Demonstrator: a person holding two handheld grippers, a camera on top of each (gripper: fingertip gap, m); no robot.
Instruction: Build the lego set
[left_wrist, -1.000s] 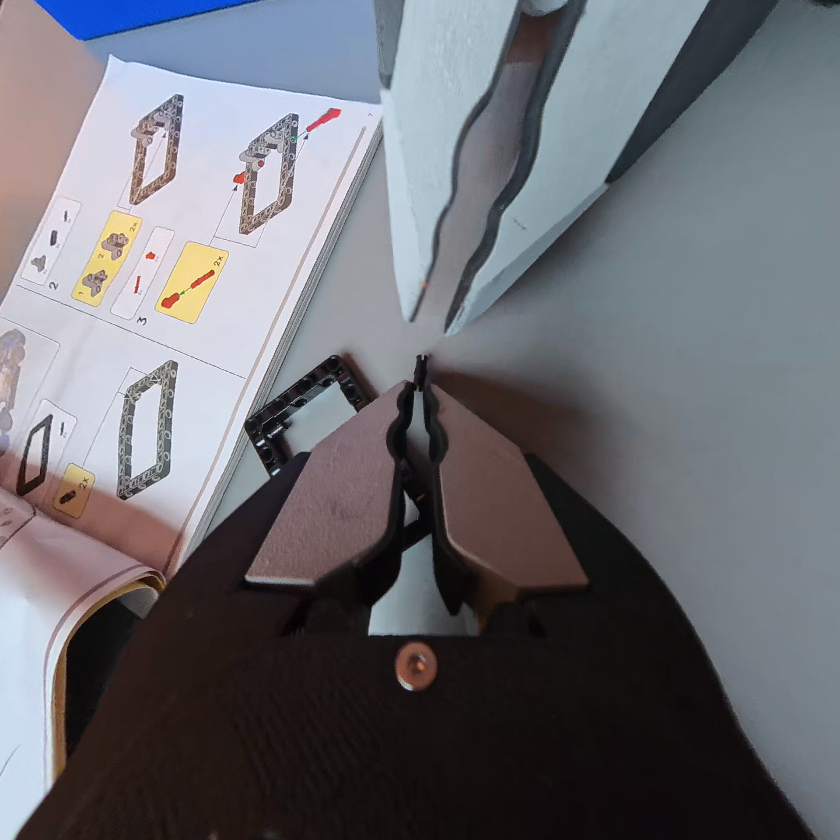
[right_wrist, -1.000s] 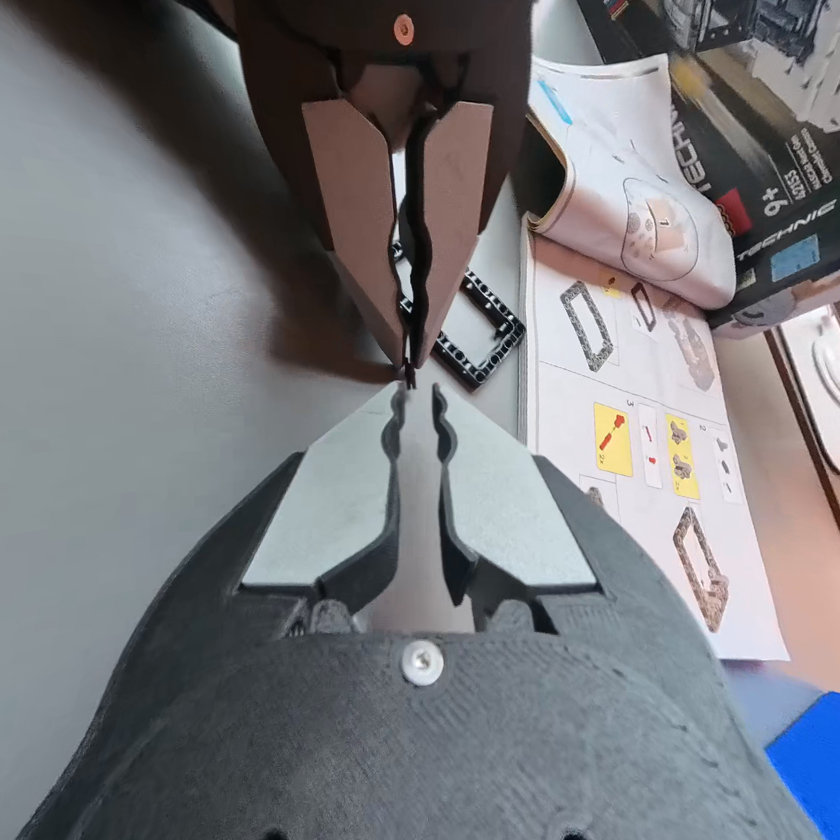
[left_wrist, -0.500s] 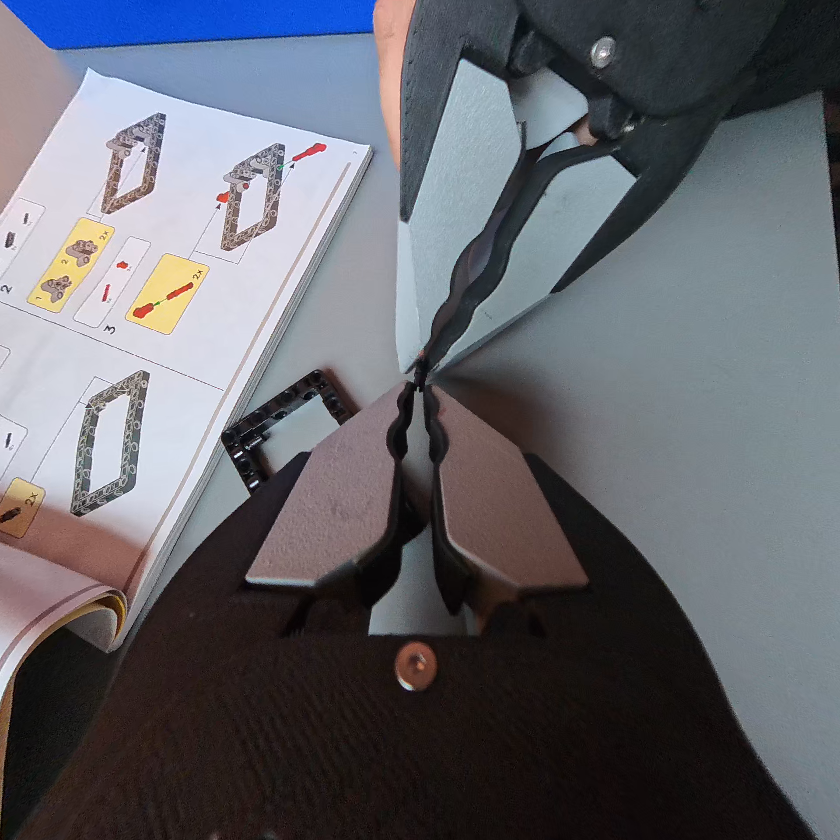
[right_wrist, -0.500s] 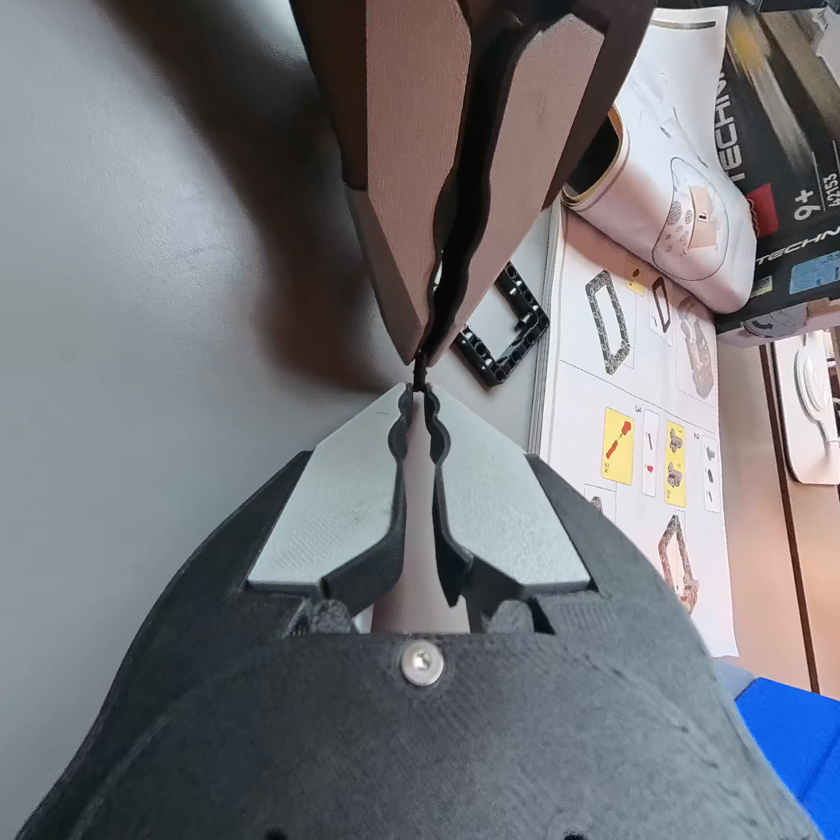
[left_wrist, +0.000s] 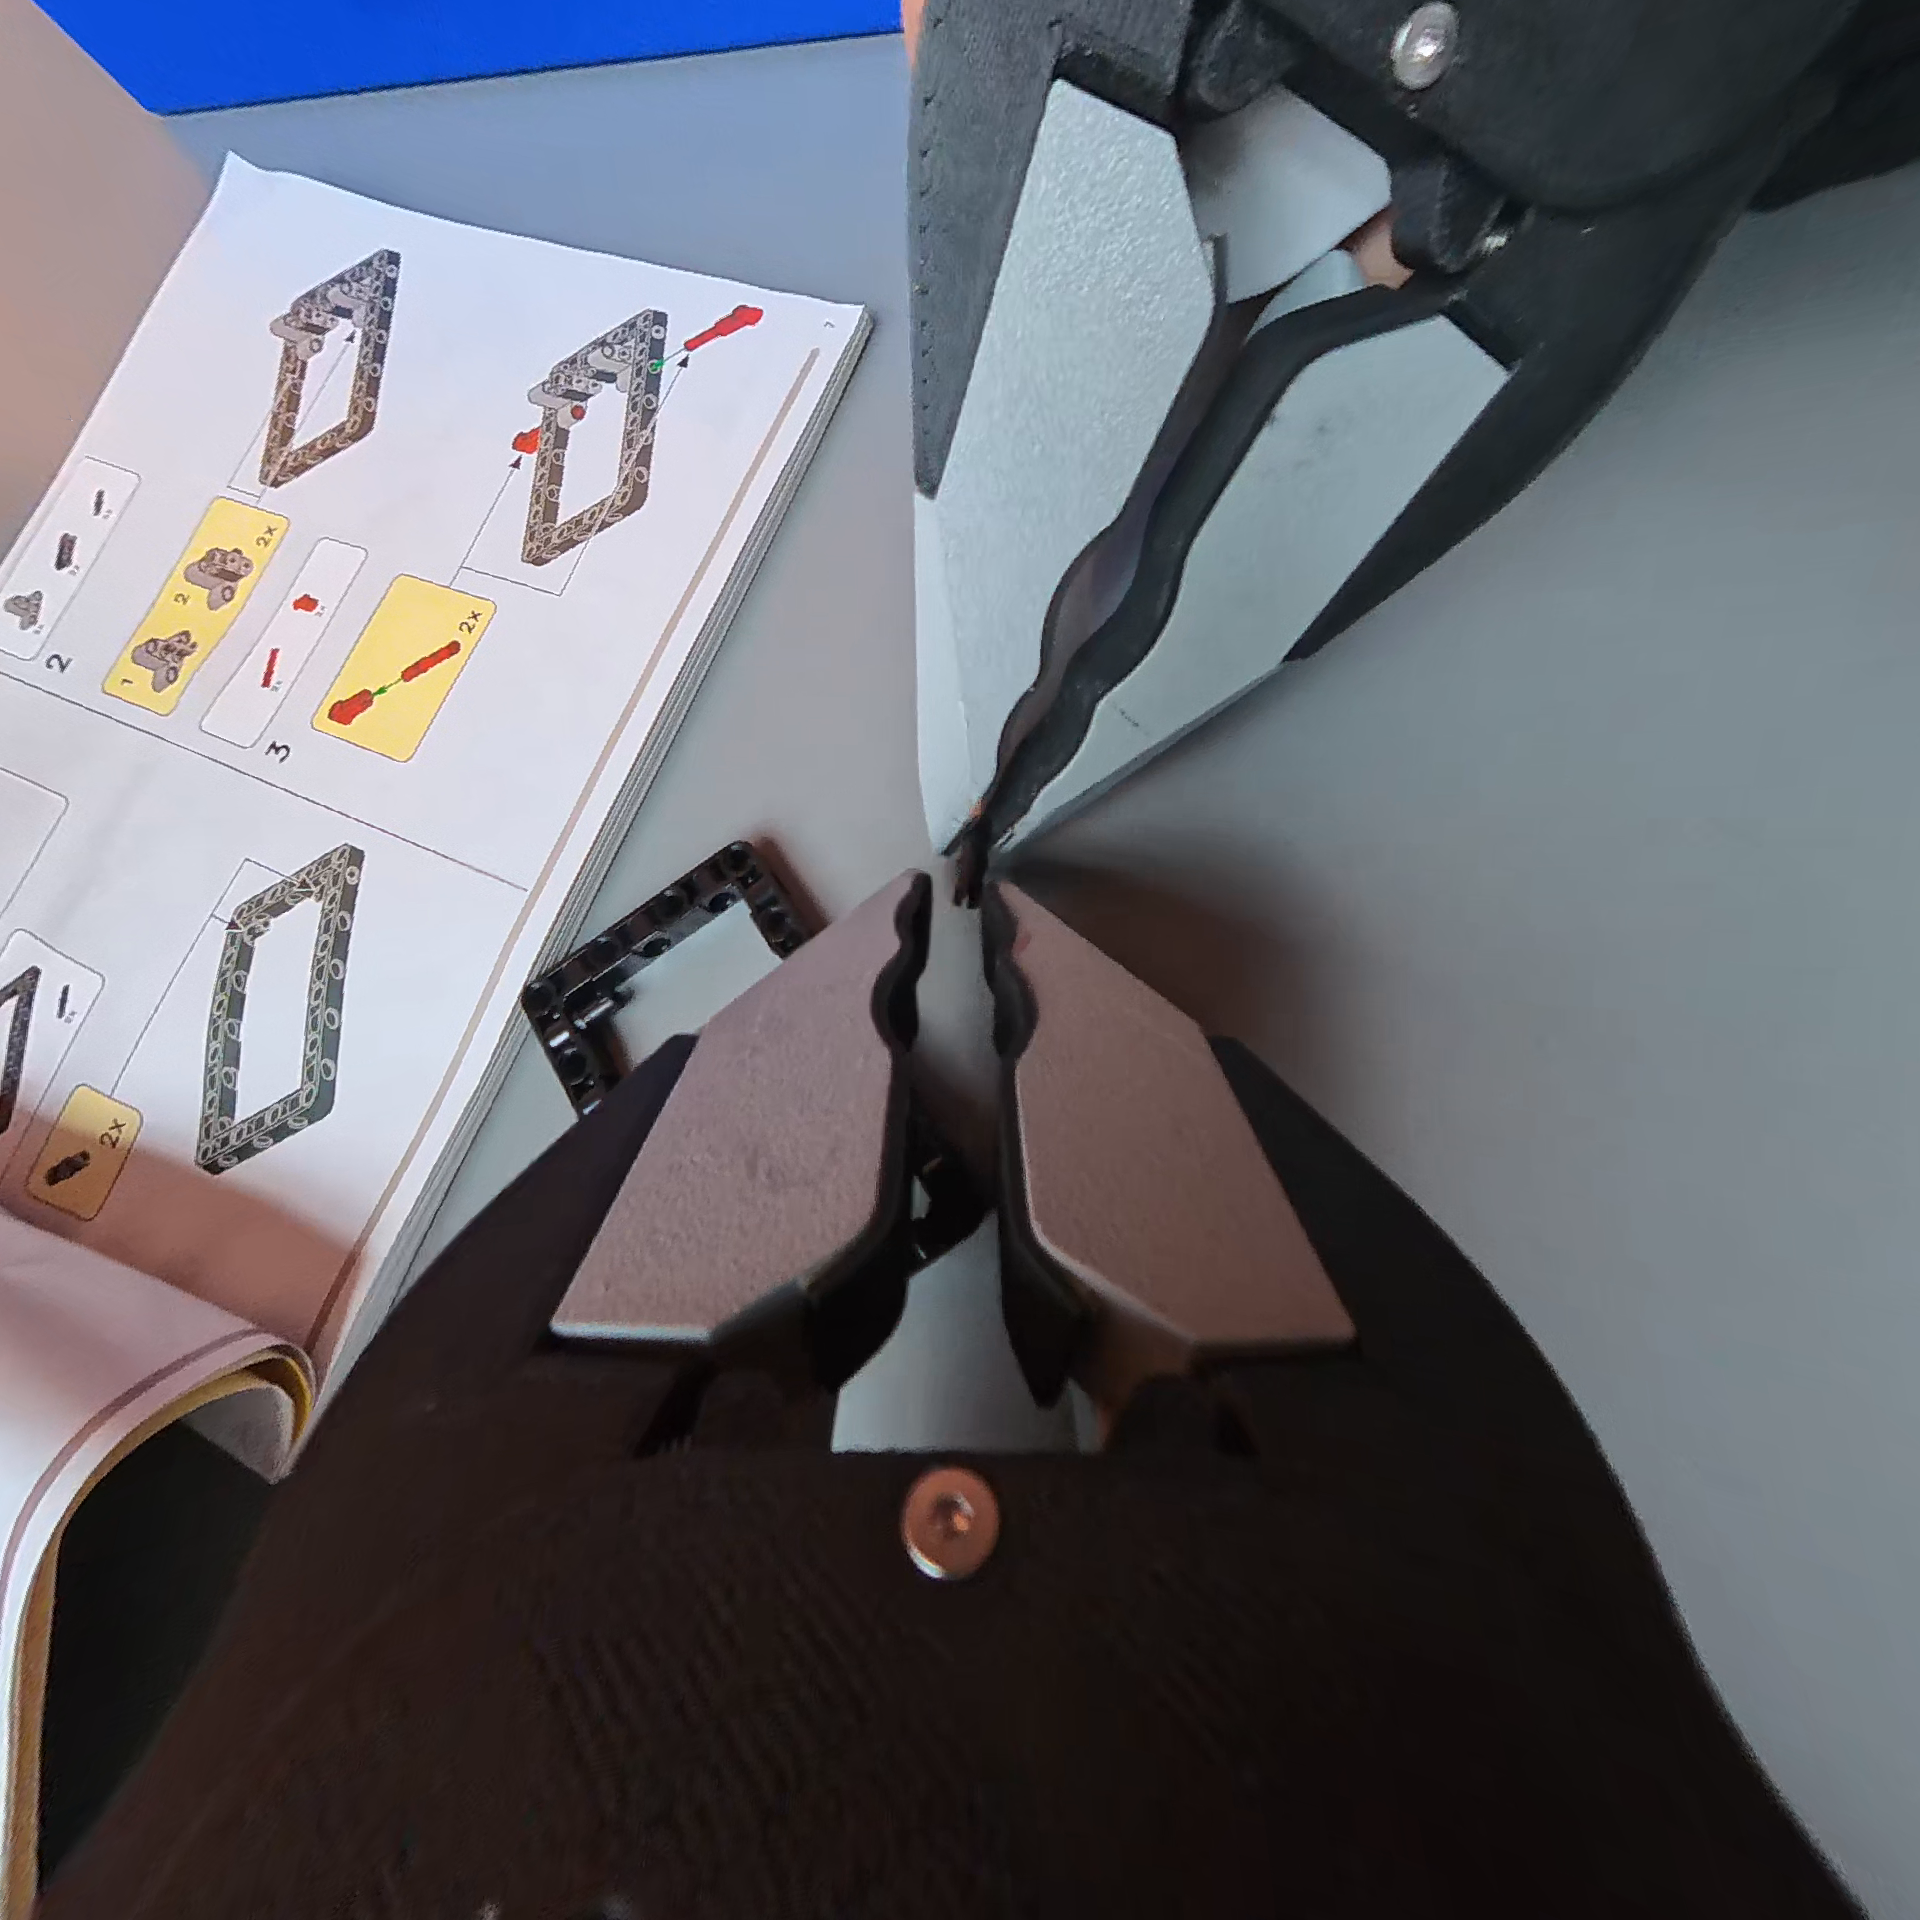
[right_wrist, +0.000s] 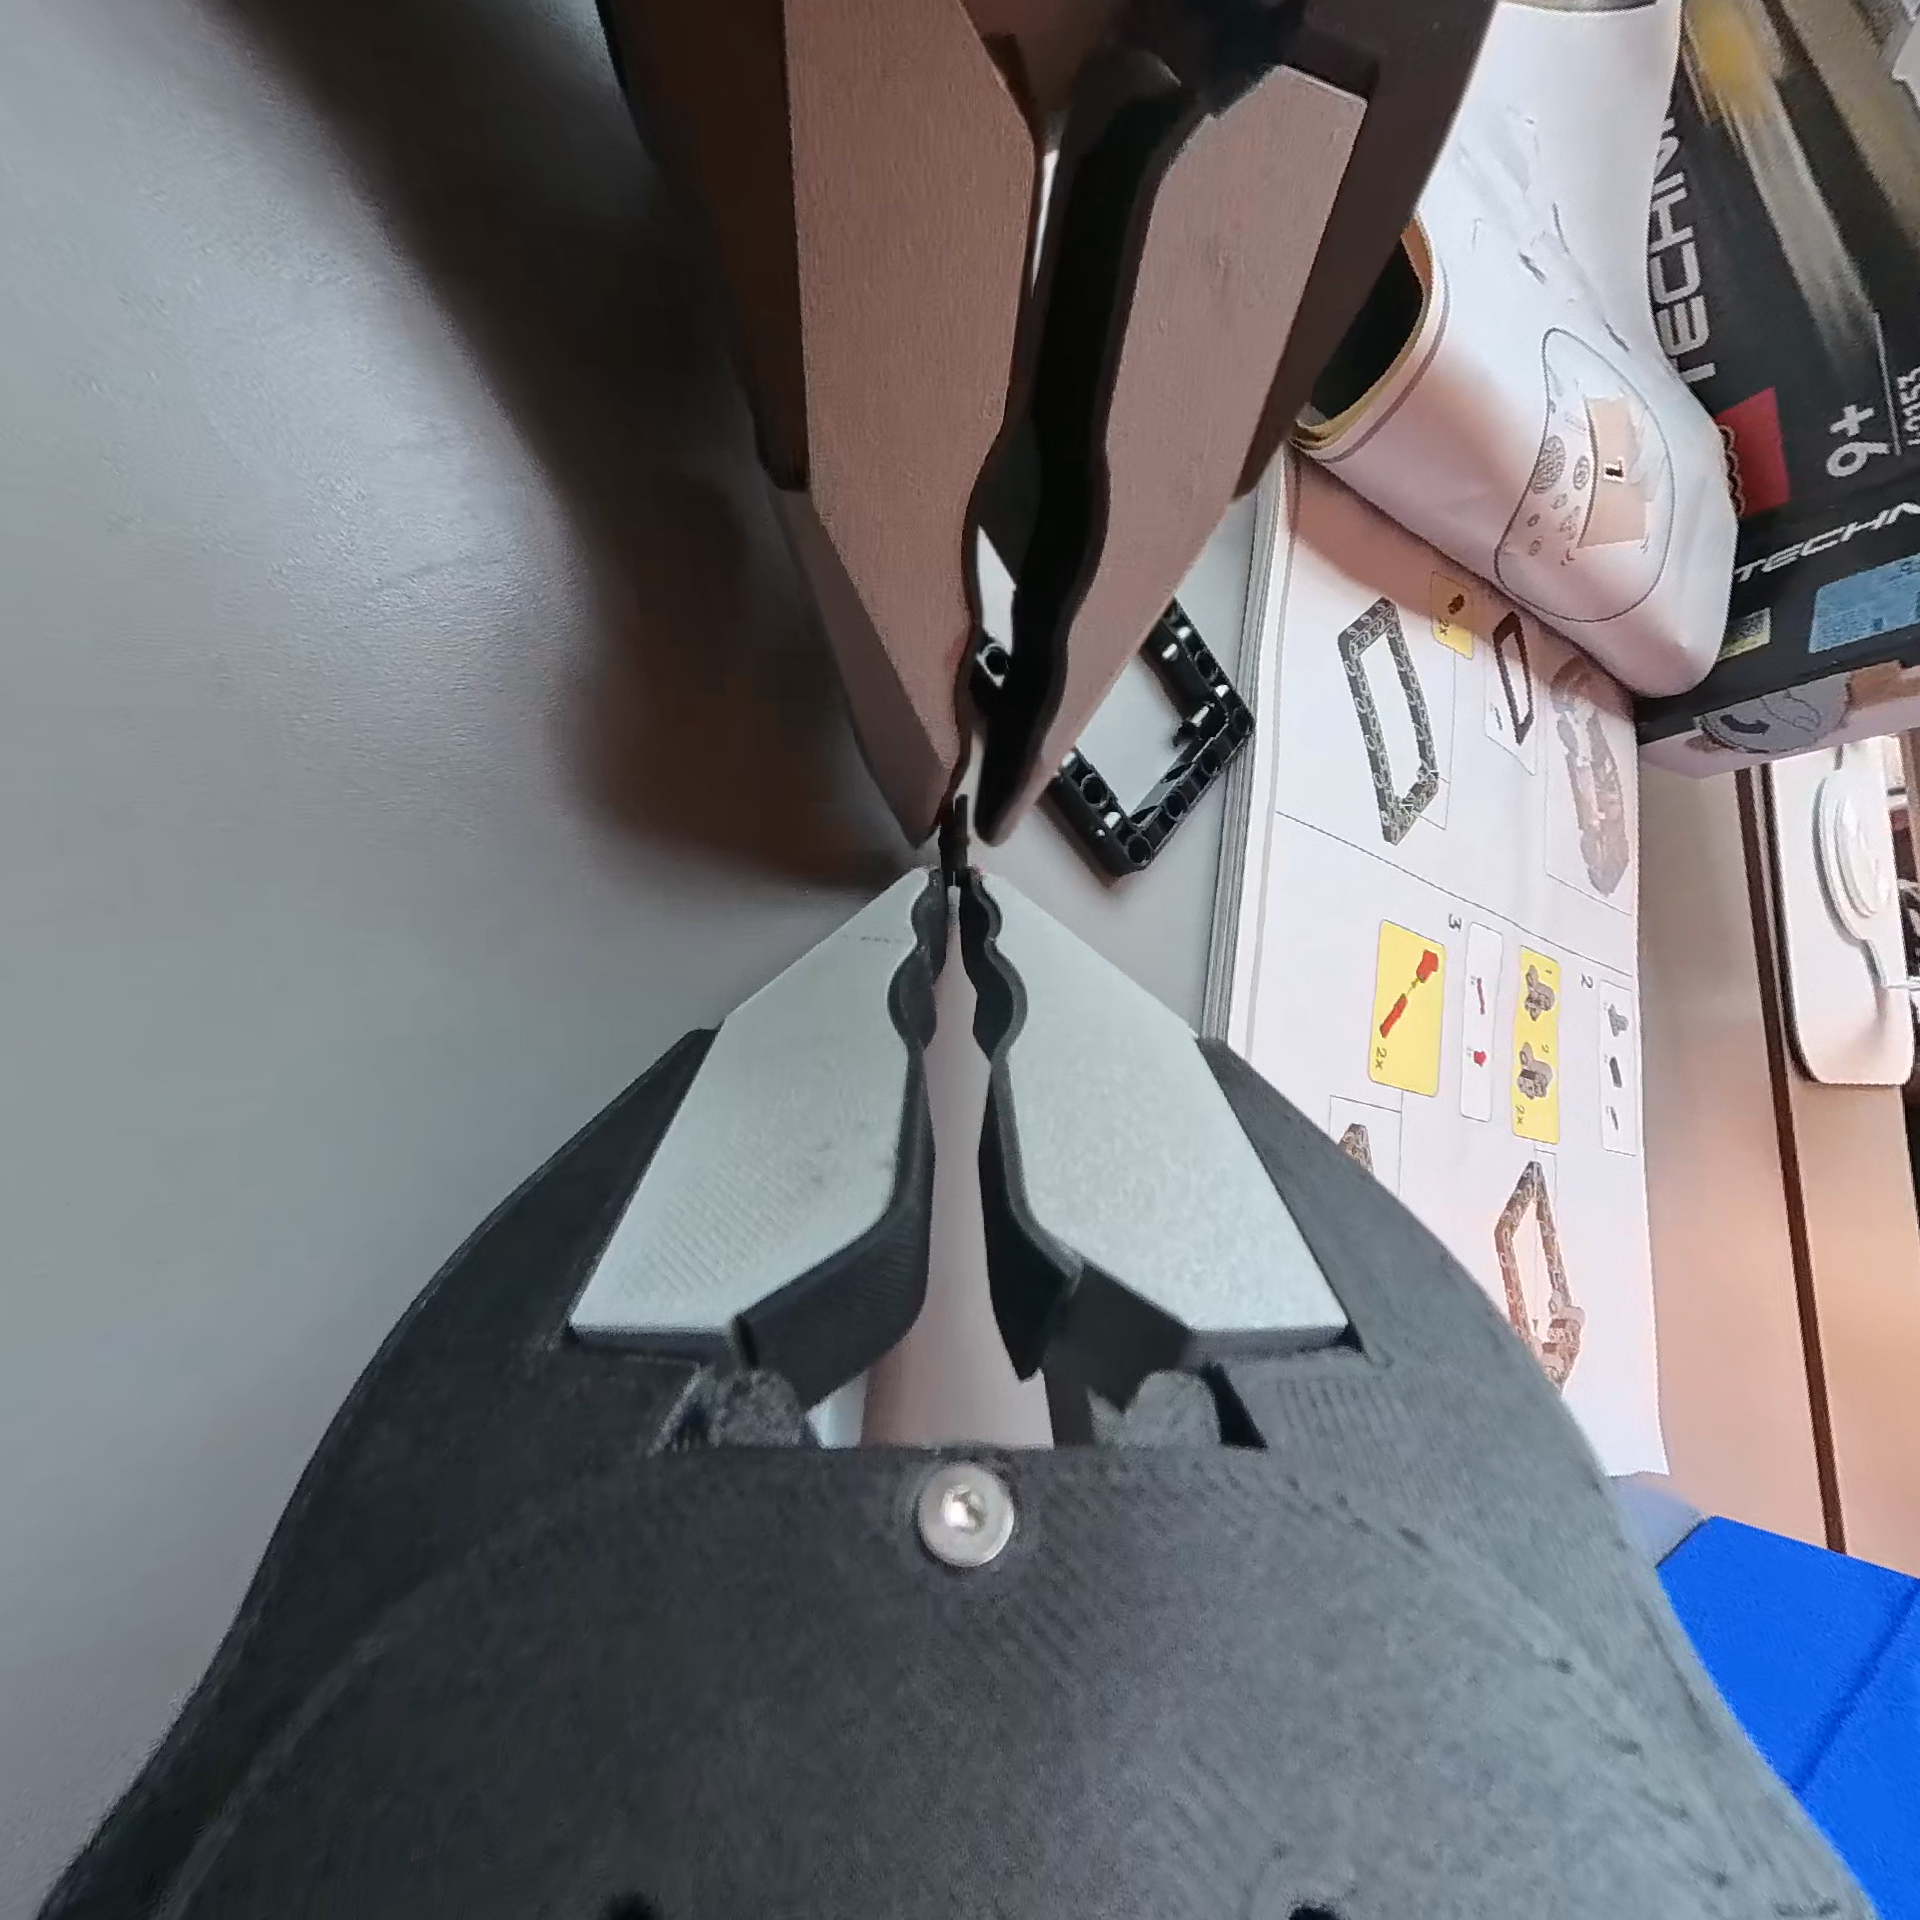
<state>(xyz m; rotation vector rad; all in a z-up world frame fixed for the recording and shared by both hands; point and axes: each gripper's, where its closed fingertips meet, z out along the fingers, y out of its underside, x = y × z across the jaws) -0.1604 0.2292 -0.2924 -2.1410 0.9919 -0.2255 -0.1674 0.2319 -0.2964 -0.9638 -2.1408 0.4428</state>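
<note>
Grey desk (left_wrist: 1558, 935) carries everything. From the left wrist view, an open instruction booklet (left_wrist: 436, 644) lies toward the desk's far-left edge, and a black rectangular Technic frame (left_wrist: 665, 966) rests just beside the booklet's near edge, partly hidden by the left gripper (left_wrist: 956, 899). Its brown fingers stand slightly parted at the tips, and a small black pin (left_wrist: 968, 868) sits just ahead of them; whether they pinch it I cannot tell. Opposite, the right gripper (left_wrist: 982, 831) is nipped tight on that pin.

In the right wrist view, the right gripper (right_wrist: 951, 883) clamps the pin (right_wrist: 954, 831) at its very tips, tip to tip with the left gripper (right_wrist: 961, 800). Beyond lie the frame (right_wrist: 1153, 769), booklet (right_wrist: 1455, 883) and set box (right_wrist: 1818, 312).

This reads as a handover: hold both tongs steady and aligned, and release only once the other side grips squarely, since a pin this small would slip easily.
</note>
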